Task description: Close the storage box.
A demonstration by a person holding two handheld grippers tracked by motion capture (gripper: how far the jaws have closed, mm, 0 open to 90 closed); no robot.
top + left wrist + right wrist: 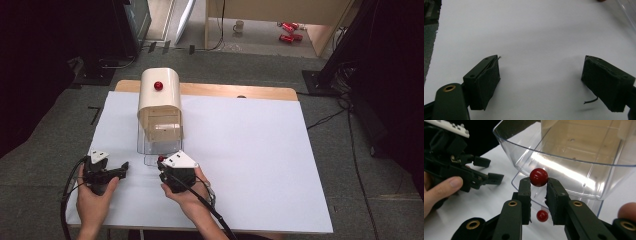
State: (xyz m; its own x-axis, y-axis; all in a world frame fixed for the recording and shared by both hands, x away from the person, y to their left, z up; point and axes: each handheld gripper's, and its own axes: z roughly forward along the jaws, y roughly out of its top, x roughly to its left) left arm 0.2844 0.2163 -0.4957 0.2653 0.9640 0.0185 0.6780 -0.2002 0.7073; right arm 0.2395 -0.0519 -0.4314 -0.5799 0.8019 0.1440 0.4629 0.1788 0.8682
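A cream rounded box point(159, 102) with a red knob point(158, 85) on top stands at the table's back left. A clear plastic bin point(150, 145) point(574, 157) juts out of its front. My right gripper point(162, 162) point(539, 182) is shut on a small red ball point(538, 177) point(161, 159), pinched between its tips just in front of the clear bin's rim. I cannot tell whether the ball is fixed to the bin. A second red spot point(542, 215) lies below, either a ball or a reflection. My left gripper point(122, 167) point(541, 67) hovers open over the white sheet with nothing between its fingers.
A white sheet point(250, 150) covers the wooden table point(260, 92). Grey carpet surrounds it, with a cup point(239, 26) and red cans point(289, 31) on the floor far behind. Cables trail from both grippers toward the near edge.
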